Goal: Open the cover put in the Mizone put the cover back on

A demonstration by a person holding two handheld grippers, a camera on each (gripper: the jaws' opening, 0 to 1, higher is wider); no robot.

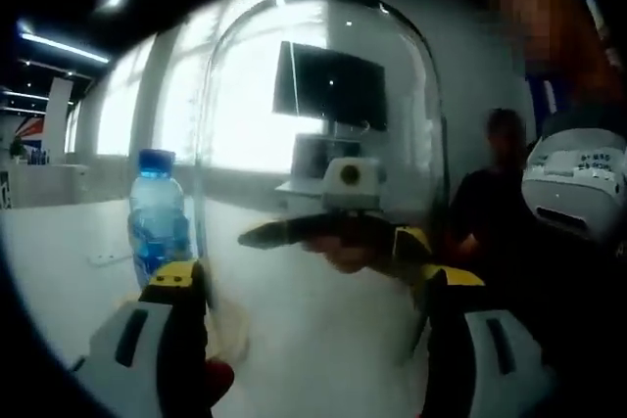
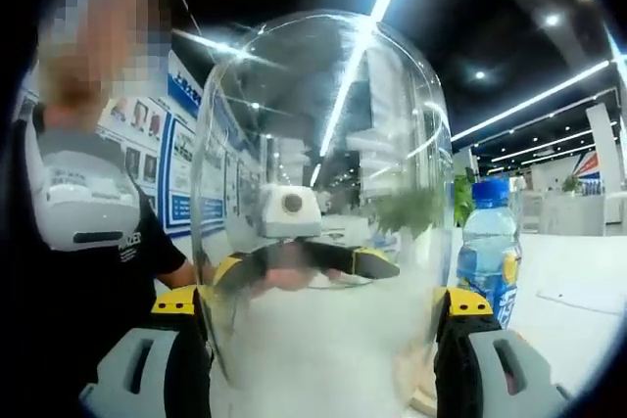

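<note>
A: Counting first: one clear dome-shaped glass cover, one blue-capped Mizone bottle with a blue label, two hand-held grippers.

B: Confirmed. Left hand-held gripper set with yellow-tipped jaws on either side of the dome's lower wall, pressed against the glass, gripping it. Right hand-held gripper doing the same from the opposite side, jaws closed onto the cover.

A: Seen through the glass in the left gripper view: the right hand-held gripper, blurred, pointing back, a hand under it. Same trick in the right gripper view, with the left hand-held gripper behind the dome.

B: Bottle standing upright on the white worktop, outside the cover, just beside its wall. Left of the dome in the left gripper view, right of it in the right gripper view.

A: Differences now. Left gripper view: bright windows and a dark monitor behind the dome, a person in dark clothes beyond.

B: Right gripper view: a person in a black shirt at left, blue-and-white wall posters, ceiling strip lights, green foliage through the glass.

A: Cover itself: tall, rounded top, transparent, streaked with reflections. Raised or resting on the worktop: cannot tell.
</note>
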